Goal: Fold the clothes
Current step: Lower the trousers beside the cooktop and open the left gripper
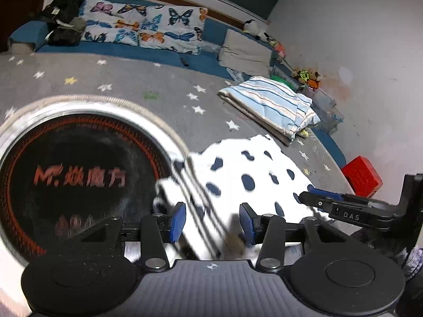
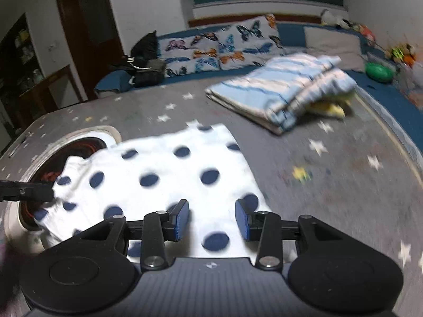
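Garment: a white cloth with dark blue spots (image 2: 169,174), folded flat on the grey star-print bed cover (image 2: 343,185), its left part overlapping the round black mat with red lettering (image 1: 79,177).
Garment edges: in the left wrist view the stacked fold edges (image 1: 195,198) run toward the camera, blurred.
Left gripper (image 1: 212,223): blue pads spread apart, the cloth's folded edge lying in the gap between them; whether either pad touches the fabric cannot be told.
Right gripper (image 2: 212,219): pads spread wide over the near right part of the cloth, spotted fabric showing between them, nothing pinched.
Gripper relation: each tip shows at the cloth's opposite sides in the other's view.
Beyond: a folded blue-striped blanket (image 2: 283,92) lies well apart toward the far right of the cover.
Far edge: butterfly-print pillows (image 1: 142,26) along the blue border.
Right edge: a red box (image 1: 362,175) near the wall.
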A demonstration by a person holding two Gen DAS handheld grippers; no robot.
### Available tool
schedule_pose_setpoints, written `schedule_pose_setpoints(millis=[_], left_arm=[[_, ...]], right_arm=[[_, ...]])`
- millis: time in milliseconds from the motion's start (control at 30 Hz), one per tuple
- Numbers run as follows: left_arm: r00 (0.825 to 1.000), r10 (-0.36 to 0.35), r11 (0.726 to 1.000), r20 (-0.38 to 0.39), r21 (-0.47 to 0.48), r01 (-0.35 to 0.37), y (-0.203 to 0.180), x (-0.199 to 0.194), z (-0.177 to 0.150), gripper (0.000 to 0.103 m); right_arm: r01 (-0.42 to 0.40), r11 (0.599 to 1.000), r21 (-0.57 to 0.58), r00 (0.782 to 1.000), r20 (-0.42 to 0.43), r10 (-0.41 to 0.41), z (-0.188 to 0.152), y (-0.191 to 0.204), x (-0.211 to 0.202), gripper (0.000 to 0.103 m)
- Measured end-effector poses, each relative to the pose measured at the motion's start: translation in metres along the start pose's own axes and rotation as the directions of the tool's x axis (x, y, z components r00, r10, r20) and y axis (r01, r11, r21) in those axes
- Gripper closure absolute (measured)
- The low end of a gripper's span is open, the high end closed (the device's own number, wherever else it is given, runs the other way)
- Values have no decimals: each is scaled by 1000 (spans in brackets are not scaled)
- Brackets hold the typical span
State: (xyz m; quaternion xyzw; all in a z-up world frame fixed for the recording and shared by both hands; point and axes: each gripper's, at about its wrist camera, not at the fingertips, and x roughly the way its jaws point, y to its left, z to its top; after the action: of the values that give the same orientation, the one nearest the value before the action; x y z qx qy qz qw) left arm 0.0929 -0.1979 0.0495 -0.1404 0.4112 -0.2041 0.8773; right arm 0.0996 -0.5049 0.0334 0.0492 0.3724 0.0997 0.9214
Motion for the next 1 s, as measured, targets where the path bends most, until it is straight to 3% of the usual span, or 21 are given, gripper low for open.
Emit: schedule_pose_setpoints(millis=[233, 500, 567, 767, 1000], left_arm=[[1000, -21, 1000, -18, -15, 20, 1, -18, -33, 51], [999, 29, 996, -38, 82, -26, -11, -7, -51, 52], [999, 45, 995, -27, 94, -42, -11, -5, -50, 62], [996, 87, 985, 12, 148, -88, -7, -2, -42, 74], [986, 161, 976, 41, 145, -165, 9, 1, -28, 74]], right_arm=[[2, 1000, 5, 1000, 16, -2, -9, 1, -4, 61], [7, 1000, -14, 1000, 21, -7, -11, 8, -5, 58], [6, 1000, -19, 1000, 22, -5, -13, 11, -6, 54], [-1, 999, -52, 1000, 26, 2, -16, 22, -10, 51], [-30, 997, -67, 999, 38, 33, -19, 35, -16, 48]])
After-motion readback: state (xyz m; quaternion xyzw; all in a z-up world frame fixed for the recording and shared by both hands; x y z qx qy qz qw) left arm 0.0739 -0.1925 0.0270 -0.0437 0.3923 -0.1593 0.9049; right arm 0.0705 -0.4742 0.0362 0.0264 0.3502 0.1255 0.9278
